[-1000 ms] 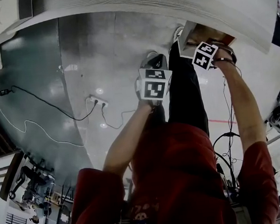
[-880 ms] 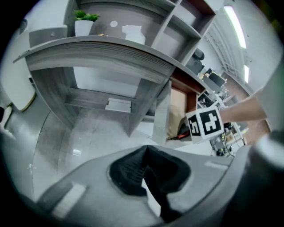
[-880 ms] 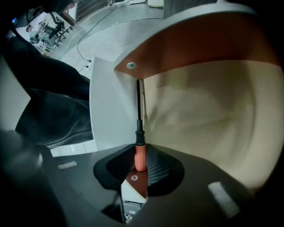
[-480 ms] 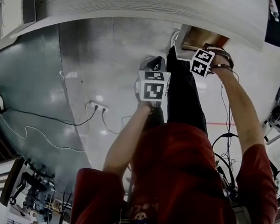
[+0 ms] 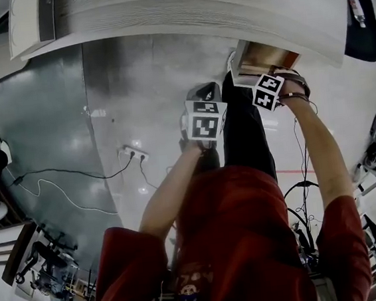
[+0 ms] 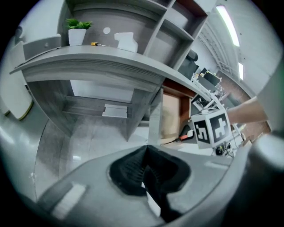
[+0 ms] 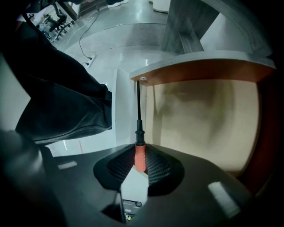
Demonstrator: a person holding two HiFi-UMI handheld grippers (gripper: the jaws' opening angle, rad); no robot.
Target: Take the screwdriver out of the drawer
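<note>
The right gripper was clenched on the screwdriver by its orange handle, with the shaft at the open drawer's left front corner. Carrying it clear looked like all that remained. The left gripper hung closed and empty.

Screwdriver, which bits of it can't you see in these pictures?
- Right gripper view: the screwdriver handle's end is buried between the pads of the right gripper.
- Head view: none shows; that gripper's marker cube covers it.
- Left gripper view: tiny, partly behind the cube.
</note>
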